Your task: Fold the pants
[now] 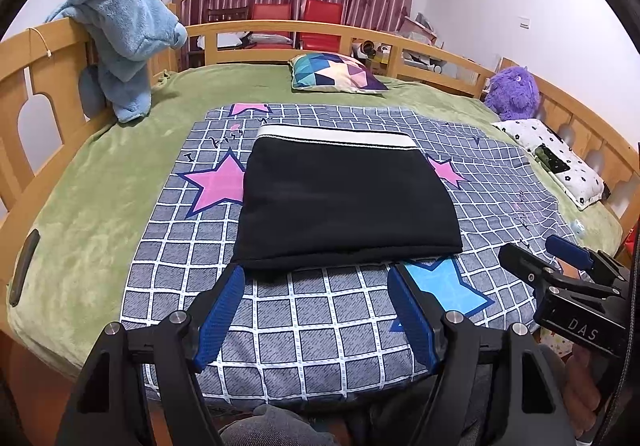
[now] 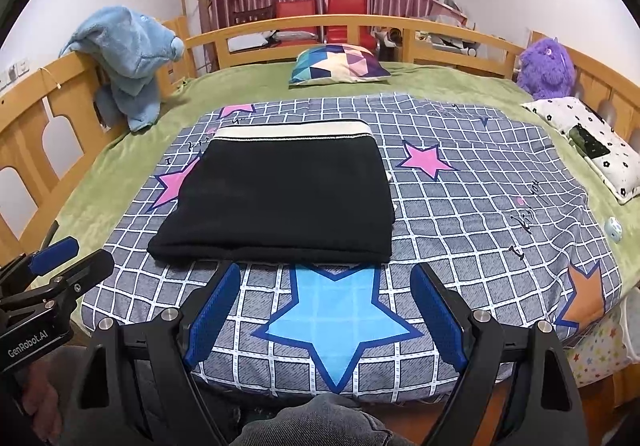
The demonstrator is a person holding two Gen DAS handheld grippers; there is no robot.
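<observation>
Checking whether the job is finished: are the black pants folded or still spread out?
Folded. The black pants lie as one compact rectangle on the checked blanket, white waistband at the far edge, no legs showing; both grippers are open and clear.

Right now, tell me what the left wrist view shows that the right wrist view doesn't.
Only the left wrist view: the right gripper, seen from the side, and a dark strip on the green blanket.
Only the right wrist view: the orange star at the quilt's near right corner, and the left gripper, side-on.
Both: the folded pants, the blue star, the purple plush.
</observation>
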